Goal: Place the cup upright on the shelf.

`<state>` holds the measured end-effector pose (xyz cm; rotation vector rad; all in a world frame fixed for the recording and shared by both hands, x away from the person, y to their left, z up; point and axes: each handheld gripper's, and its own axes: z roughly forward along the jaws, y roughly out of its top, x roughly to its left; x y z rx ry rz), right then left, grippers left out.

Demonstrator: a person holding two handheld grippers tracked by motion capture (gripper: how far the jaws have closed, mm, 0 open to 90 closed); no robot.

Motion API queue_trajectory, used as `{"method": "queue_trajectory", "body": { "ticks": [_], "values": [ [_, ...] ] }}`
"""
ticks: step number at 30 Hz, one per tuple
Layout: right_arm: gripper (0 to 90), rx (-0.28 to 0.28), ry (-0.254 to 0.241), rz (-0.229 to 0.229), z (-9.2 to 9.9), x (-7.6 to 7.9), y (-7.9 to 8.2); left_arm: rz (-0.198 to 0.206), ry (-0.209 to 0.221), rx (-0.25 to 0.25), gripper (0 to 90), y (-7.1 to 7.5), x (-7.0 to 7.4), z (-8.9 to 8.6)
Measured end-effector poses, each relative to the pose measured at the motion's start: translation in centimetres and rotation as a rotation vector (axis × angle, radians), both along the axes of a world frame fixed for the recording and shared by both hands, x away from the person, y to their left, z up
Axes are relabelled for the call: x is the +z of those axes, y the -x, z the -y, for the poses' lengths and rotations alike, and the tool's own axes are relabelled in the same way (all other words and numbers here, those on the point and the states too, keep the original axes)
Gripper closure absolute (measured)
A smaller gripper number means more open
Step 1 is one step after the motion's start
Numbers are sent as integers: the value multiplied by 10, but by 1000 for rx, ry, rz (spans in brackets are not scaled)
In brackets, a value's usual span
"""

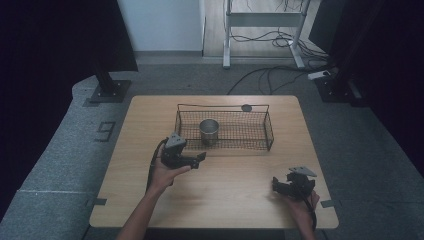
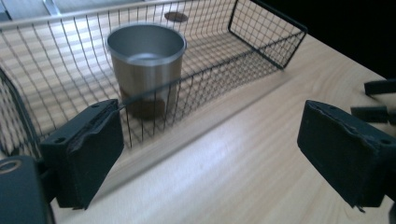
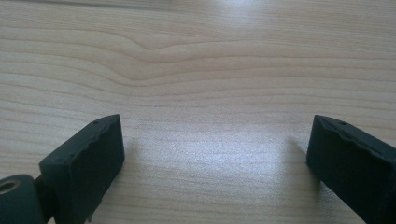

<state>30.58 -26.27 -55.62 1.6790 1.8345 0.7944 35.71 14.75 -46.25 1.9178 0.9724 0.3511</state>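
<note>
Beside basket (image 1: 270,131): left gripper (image 1: 201,159) (empty)

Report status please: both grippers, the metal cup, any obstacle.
Left gripper open, empty, near basket. Right gripper open, empty, over table. Metal cup upright inside basket; mesh wall stands between.

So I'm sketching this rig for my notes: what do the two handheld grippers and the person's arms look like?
Both are black. The left gripper and the right gripper each carry a grey three-cornered plate on top and trail a black cable along the forearm. Each ends in two blocky black jaws with rough-edged pads, small holes near the tips. The forearms are bare, with no sleeves in sight.
</note>
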Motion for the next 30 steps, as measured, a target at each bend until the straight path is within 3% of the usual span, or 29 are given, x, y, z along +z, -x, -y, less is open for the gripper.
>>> {"method": "queue_trajectory", "body": {
  "ticks": [11,14,19,21,30],
  "values": [
    [41,0,-1,0,0,0,0,-47,-16,30,102,35,-33,-20],
    [41,0,-1,0,0,0,0,-82,-28,42,105,47,-48,-27],
    [41,0,-1,0,0,0,0,-91,-29,51,107,54,-56,-33],
    [41,1,-1,-1,0,0,0,-92,-60,52,109,56,-58,-34],
    [41,0,-1,0,0,0,0,-109,-65,58,115,59,-66,-39]
  ]
}}
